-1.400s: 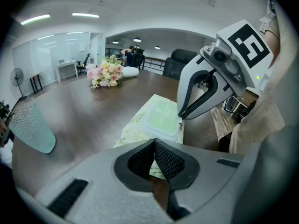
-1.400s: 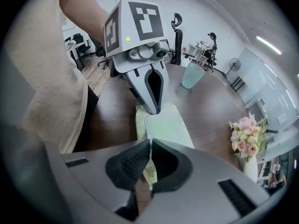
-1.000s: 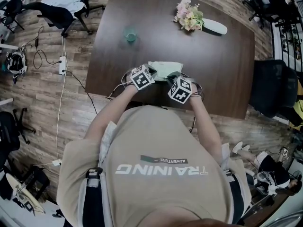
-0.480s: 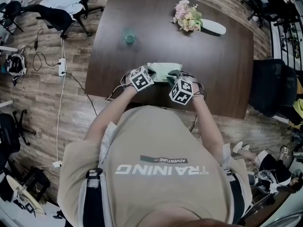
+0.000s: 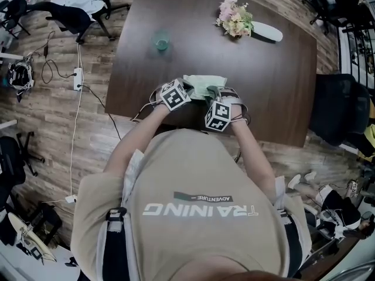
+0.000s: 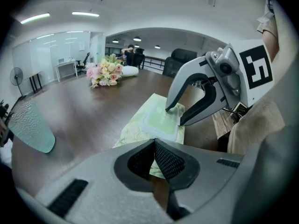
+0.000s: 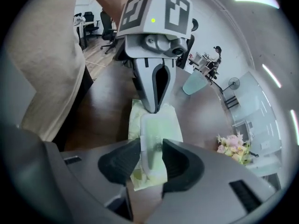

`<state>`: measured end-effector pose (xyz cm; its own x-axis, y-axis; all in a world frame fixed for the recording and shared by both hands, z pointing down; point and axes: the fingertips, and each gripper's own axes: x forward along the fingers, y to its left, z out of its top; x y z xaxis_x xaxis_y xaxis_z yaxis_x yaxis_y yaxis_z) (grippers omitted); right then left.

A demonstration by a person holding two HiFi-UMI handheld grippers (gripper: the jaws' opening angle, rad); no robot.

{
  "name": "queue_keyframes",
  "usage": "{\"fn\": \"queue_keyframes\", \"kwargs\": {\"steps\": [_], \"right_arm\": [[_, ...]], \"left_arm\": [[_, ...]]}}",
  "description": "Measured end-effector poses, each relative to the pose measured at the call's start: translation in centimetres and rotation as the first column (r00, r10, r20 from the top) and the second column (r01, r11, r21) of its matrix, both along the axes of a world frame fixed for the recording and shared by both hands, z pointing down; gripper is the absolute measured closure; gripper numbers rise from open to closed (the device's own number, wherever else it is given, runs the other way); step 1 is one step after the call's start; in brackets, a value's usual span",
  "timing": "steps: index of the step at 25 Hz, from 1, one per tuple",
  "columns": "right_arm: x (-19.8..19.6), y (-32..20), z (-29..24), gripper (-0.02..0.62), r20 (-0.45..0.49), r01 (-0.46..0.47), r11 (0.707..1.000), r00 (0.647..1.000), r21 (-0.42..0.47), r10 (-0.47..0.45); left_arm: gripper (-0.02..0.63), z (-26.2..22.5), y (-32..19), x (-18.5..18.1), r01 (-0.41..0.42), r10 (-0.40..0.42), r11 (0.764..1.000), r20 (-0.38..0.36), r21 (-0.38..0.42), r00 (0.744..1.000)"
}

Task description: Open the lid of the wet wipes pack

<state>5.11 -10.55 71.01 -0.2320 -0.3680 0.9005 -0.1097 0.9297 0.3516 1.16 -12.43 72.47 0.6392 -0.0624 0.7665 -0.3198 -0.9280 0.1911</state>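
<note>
Right gripper (image 7: 150,150): spread wide, jaws just opened. Straddles the near rim of the lid (image 7: 156,125), with a pale raised strip of it standing between the pads and neither pad pressing on it. From the left gripper view, shows one jaw over the lid's top and the other down beside the pack (image 5: 202,86).

Left gripper (image 6: 154,143): pressed together, tips down on the pack's left end. Seems to pin it there. Cannot tell whether any wrapper film is nipped between the pads.

Pack: flat on the worktop (image 5: 252,69), close to the near edge and about midway along it, between the two grippers.

Lid: looks flat against the pack in both gripper views, so probably not yet raised.

Reading of the change: a let-go, not a finish. Likely a lost or abandoned hold on the lip, with a fresh bite to come. Leaves the task at its start, lid still to be lifted.

Next move, as a judgement: close again on the thin front lip, then pull up and back while the pack stays pinned. Risks slipping off so shallow an edge, or dragging the whole soft pack along the worktop instead of popping the lid.
</note>
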Motion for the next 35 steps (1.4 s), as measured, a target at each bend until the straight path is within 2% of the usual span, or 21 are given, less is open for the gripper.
{"fn": "queue_keyframes", "kwargs": {"steps": [8,14,21,35], "right_arm": [[0.0,-0.1,0.4,0.456,0.008,-0.018,1.000,1.000,0.015,0.018],[0.1,0.1,0.0,0.480,0.085,-0.024,0.995,0.996,-0.095,0.032],[0.0,0.0,-0.8,0.509,0.123,-0.006,0.991,0.992,-0.134,0.022],[-0.2,0.1,-1.8,0.529,0.131,-0.010,0.996,0.991,-0.086,0.021]], "left_arm": [[0.597,0.0,-0.1,0.1,0.003,-0.003,1.000,0.004,0.007,1.000],[0.597,-0.1,0.0,0.1,0.011,-0.011,1.000,0.000,0.012,1.000],[0.597,-0.1,-0.2,0.1,0.007,-0.007,1.000,0.010,0.020,1.000],[0.597,0.0,-0.1,-0.1,0.006,-0.006,1.000,0.009,0.020,1.000]]}}
